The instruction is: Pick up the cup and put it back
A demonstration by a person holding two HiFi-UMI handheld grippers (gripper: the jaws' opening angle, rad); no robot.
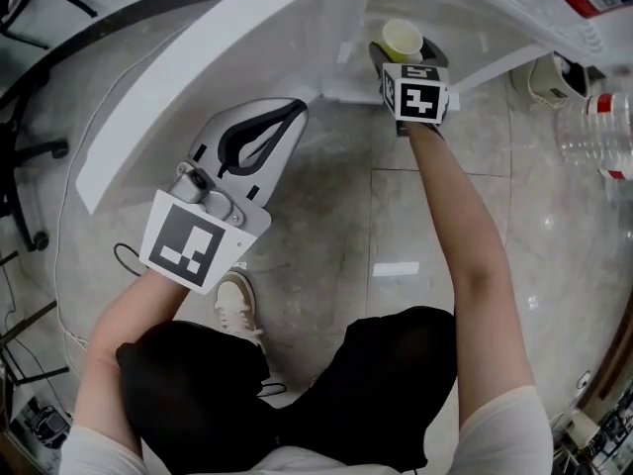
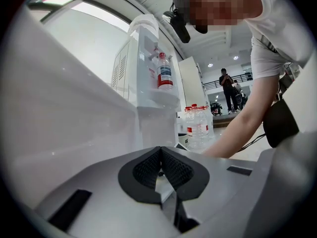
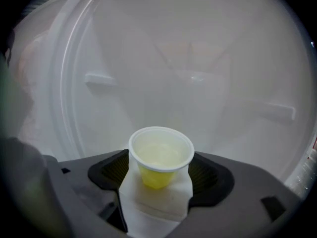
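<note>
A small yellow cup with a white rim stands upright on a white ledge against a white wall. My right gripper reaches up to it. In the right gripper view the cup sits between the two dark pads, and the right gripper has its jaws spread wide, one on each side of the cup, not pressing it. My left gripper hangs lower at the left, away from the cup. Its ribbed pads meet with nothing between them.
A white water dispenser with a bottle on its shelf stands ahead of the left gripper. Several clear water bottles stand on the floor beyond, also seen at the right. A wheeled chair base is at the left.
</note>
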